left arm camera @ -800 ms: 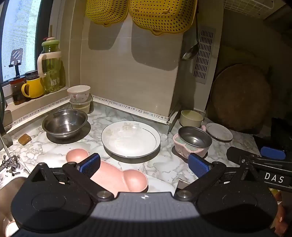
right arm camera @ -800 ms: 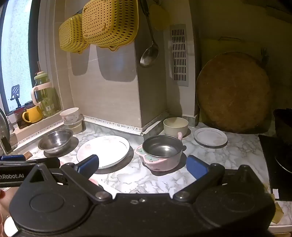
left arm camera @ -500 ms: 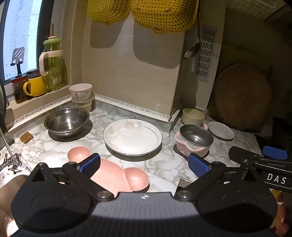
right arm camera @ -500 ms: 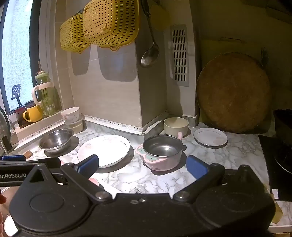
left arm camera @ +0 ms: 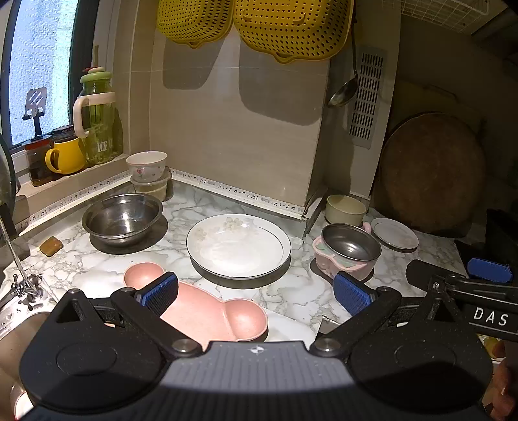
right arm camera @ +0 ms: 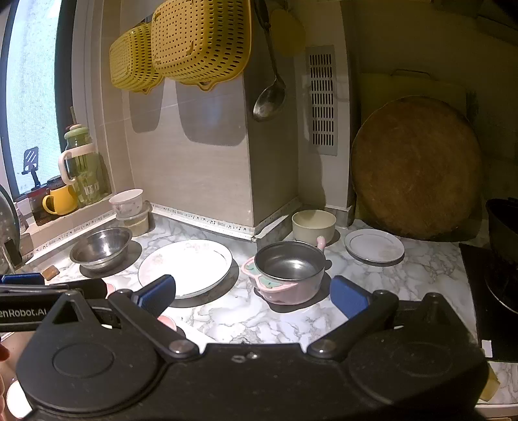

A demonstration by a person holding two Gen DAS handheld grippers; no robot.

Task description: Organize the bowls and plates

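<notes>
two white plates are sitting on the marble counter: a large plate (left arm camera: 239, 246) in the middle and a small plate (left arm camera: 394, 233) off to the right. one pink divided dish (left arm camera: 207, 311) is lying at the near edge. two steel bowls are showing, a wide steel bowl (left arm camera: 123, 217) on the left and a pink-cased steel bowl (left arm camera: 348, 251) on the right. one cream bowl (left arm camera: 345, 210) is standing behind that. one floral bowl (left arm camera: 146, 165) is resting on one lidded tub (left arm camera: 151, 188). two yellow colanders (left arm camera: 252, 26) are hanging on the wall, beside one ladle (left arm camera: 343, 90). one yellow mug (left arm camera: 64, 156) and one green jug (left arm camera: 97, 119) are standing on the sill.
</notes>
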